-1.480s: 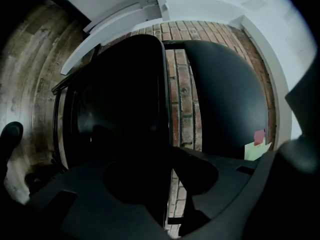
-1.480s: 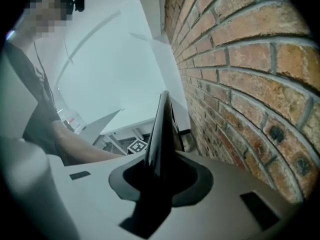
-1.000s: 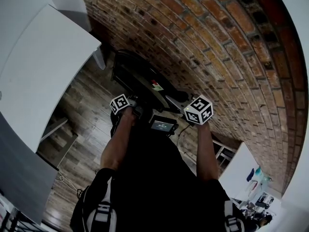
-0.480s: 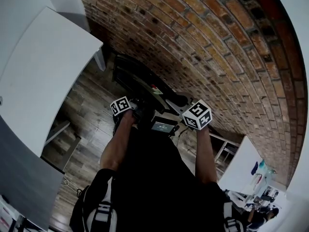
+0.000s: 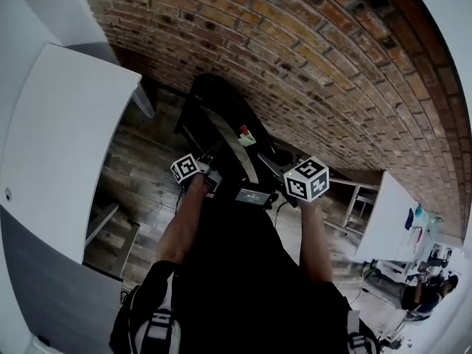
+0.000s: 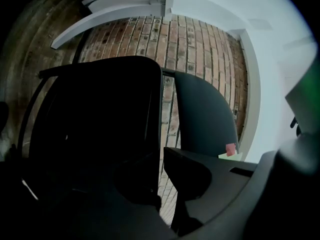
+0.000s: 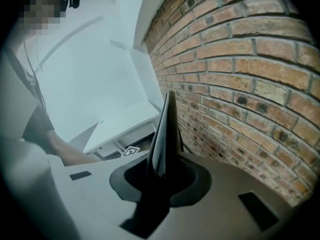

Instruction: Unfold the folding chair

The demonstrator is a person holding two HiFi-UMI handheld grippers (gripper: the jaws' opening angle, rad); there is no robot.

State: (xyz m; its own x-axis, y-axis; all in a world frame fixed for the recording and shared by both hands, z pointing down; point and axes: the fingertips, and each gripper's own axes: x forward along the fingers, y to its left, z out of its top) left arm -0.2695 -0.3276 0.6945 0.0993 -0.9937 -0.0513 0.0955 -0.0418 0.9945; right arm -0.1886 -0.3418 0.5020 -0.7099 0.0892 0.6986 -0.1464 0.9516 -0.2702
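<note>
The black folding chair point(image 5: 219, 113) stands folded against the brick wall, a red label point(image 5: 244, 131) on its frame. My left gripper point(image 5: 212, 174) is at its near left side. In the left gripper view the chair's black panel point(image 6: 100, 129) fills the left, and its edge runs down between my left gripper's point(image 6: 162, 171) jaws, which have just been closing on it. My right gripper point(image 5: 286, 172) holds the chair's right side. There a thin black panel point(image 7: 165, 134) stands edge-on in my right gripper point(image 7: 160, 171), whose jaws have also just been closing.
The brick wall point(image 5: 332, 65) runs behind the chair. A white table point(image 5: 66, 139) stands at the left and another point(image 5: 385, 223) at the right. Wooden floor point(image 5: 136, 190) lies between. A person point(image 5: 424, 293) is at the far lower right.
Both grippers have shifted a little to the right and toward the chair. The chair's upper part now stands out further from the wall, and more of its black panel shows.
</note>
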